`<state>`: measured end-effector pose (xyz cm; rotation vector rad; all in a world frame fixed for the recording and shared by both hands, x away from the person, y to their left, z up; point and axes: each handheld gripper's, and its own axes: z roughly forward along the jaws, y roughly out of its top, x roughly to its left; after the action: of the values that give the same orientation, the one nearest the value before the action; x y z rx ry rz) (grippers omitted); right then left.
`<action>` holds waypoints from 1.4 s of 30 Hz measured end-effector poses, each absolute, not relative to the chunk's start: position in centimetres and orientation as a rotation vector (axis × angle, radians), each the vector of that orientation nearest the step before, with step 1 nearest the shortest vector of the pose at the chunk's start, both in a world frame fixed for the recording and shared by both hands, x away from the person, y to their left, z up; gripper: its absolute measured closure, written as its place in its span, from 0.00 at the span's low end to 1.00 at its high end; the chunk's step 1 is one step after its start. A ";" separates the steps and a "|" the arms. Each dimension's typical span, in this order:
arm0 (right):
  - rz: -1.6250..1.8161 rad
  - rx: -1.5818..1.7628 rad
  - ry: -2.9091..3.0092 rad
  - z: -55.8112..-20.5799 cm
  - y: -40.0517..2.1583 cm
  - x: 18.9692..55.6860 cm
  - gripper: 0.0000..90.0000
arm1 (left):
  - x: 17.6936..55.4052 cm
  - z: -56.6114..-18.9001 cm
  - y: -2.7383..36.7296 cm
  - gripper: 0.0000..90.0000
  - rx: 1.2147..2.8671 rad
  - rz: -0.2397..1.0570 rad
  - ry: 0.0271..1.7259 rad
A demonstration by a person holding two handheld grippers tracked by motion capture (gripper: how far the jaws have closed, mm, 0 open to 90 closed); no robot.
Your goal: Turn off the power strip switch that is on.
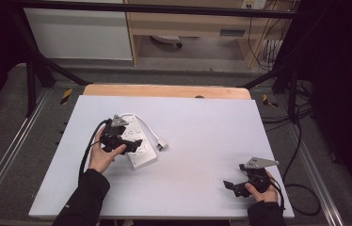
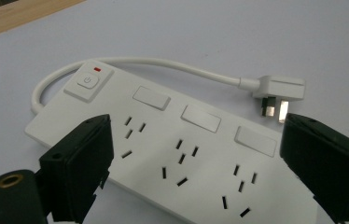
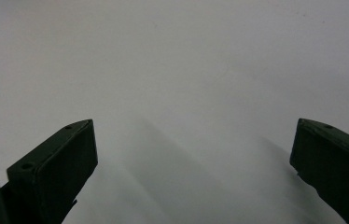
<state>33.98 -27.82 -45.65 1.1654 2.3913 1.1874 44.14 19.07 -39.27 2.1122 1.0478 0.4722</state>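
You'll read one sign only: a power symbol on the power strip [image 2: 172,149] switch [image 2: 87,82] (no words).

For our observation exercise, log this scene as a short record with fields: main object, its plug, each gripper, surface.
main object: white power strip, three socket groups, lying flat
plug: plug loose on the table, cord curled behind
left gripper: left gripper open, over the strip
right gripper: right gripper open, apart, near table edge
surface: white table
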 end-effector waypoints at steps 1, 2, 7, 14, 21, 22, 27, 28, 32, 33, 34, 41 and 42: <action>1.188 1.166 2.392 -45.7 -27.8 34.0 0.01 | 44.2 -39.3 19.1 0.11 2.111 0.471 1.051; 1.188 1.165 2.391 -45.6 -27.8 34.0 0.01 | 44.3 -39.3 19.0 0.12 2.106 0.471 1.056; 1.188 1.165 2.391 -45.6 -27.8 34.0 0.01 | 44.5 -39.4 18.8 0.14 2.114 0.484 1.058; 1.183 1.161 2.392 -45.7 -27.8 34.0 0.01 | 44.8 -39.4 18.7 0.20 2.107 0.507 1.065; 1.181 1.160 2.393 -45.7 -27.8 34.0 0.01 | 45.1 -39.4 18.3 0.27 2.106 0.512 1.062; 1.181 1.161 2.393 -45.7 -27.8 34.0 0.01 | 45.2 -39.4 18.3 0.28 2.108 0.509 1.063; 1.182 1.159 2.392 -45.7 -27.8 34.0 0.01 | 45.5 -39.5 18.0 0.34 2.109 0.504 1.063; 1.181 1.159 2.392 -45.7 -27.8 34.0 0.01 | 45.5 -39.6 18.0 0.35 2.107 0.502 1.067; 1.178 1.161 2.394 -45.7 -27.8 34.0 0.01 | 45.7 -39.8 17.8 0.39 2.118 0.502 1.071; 1.178 1.161 2.394 -45.7 -27.8 34.0 0.01 | 45.8 -39.9 17.8 0.41 2.116 0.500 1.074; 1.177 1.159 2.393 -45.7 -27.8 34.0 0.01 | 45.9 -39.9 17.9 0.42 2.119 0.499 1.072; 1.175 1.164 2.397 -45.7 -27.8 34.0 0.01 | 46.1 -40.1 17.8 0.50 2.109 0.494 1.077; 1.175 1.164 2.397 -45.7 -27.8 34.0 0.01 | 46.1 -40.1 17.8 0.51 2.107 0.495 1.080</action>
<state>34.01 -27.79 -45.71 1.1636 2.3971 1.1748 46.12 17.80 -40.12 2.1071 1.0801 0.4950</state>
